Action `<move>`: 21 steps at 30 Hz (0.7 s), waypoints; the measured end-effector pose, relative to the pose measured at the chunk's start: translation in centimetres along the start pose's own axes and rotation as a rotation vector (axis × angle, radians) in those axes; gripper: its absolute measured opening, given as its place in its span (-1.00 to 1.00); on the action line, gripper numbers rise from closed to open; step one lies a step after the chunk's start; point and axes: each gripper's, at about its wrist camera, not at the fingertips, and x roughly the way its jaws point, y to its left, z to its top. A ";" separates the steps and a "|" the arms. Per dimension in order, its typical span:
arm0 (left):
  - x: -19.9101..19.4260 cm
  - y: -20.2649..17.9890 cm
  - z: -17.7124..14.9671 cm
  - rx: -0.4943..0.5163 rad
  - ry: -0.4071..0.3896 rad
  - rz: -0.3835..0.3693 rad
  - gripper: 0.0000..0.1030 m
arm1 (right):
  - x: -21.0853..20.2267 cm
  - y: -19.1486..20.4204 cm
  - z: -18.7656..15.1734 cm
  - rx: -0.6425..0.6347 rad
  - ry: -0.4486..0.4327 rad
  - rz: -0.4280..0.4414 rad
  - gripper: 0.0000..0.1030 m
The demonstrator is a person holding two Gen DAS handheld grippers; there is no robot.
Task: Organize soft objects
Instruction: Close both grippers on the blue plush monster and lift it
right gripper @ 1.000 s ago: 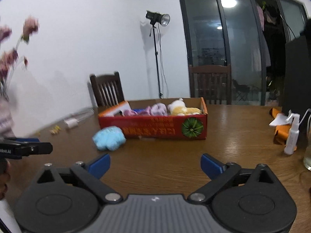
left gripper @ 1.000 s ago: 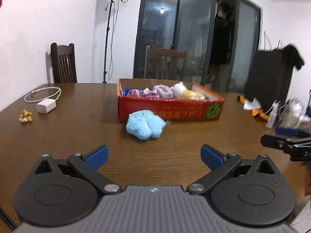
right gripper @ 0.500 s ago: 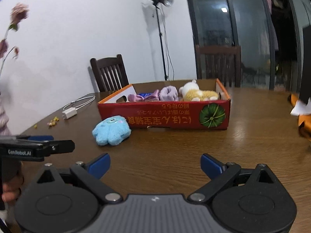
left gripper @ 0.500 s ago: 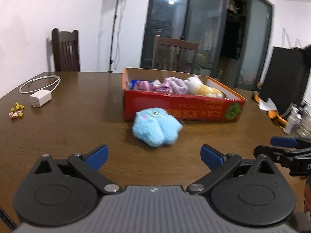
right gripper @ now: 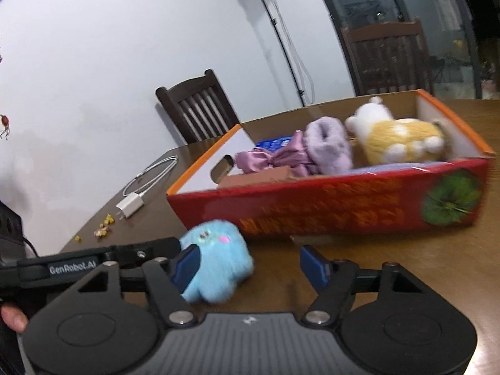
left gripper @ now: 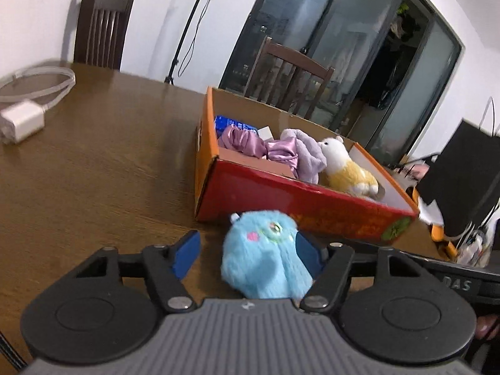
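Blue plush between closing tongs, beside the red box

On the counter [left gripper: 93, 168], the red box [left gripper: 300, 200] holds other soft toys; just before its front wall the blue plush [left gripper: 265, 256] lies between the closing left tongs [left gripper: 247, 253], against one pad, while the right tongs [right gripper: 250, 264], also closing, reach beside it, one pad at its flank.

A fluffy blue plush [left gripper: 265, 256] lies on a polished wooden table [left gripper: 103, 168] beside a glossy red cardboard box [left gripper: 300, 206] holding shiny purple satin [left gripper: 247, 143], a fleecy lilac toy [left gripper: 307, 153] and a smooth white plastic charger [left gripper: 20, 122] nearby.
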 end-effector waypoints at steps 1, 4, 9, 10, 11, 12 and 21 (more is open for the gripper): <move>0.2 0.6 -0.1 -0.030 -0.001 -0.026 0.17 | 0.8 0.0 0.3 0.009 0.005 0.012 0.28; 0.2 1.2 -0.4 -0.061 0.008 -0.064 0.08 | 2.7 0.3 0.6 0.021 0.008 0.050 0.11; 0.6 1.0 -0.6 -0.023 0.031 -0.048 -0.19 | 3.9 -0.1 -0.2 0.046 0.034 0.098 -0.08; 0.8 1.0 -0.6 -0.020 0.049 -0.059 -0.29 | 4.0 -0.4 -0.3 0.064 0.041 0.104 -0.19; 0.9 0.9 -0.7 -0.017 0.049 -0.060 -0.29 | 4.1 -0.6 -0.4 0.072 0.049 0.114 -0.30; 0.9 0.9 -0.8 -0.014 0.048 -0.063 -0.29 | 4.1 -0.8 -0.4 0.078 0.048 0.124 -0.31; 1.2 1.7 -1.1 -0.085 0.083 -0.138 -0.33 | 3.6 -0.4 -0.7 0.059 0.042 0.110 -0.36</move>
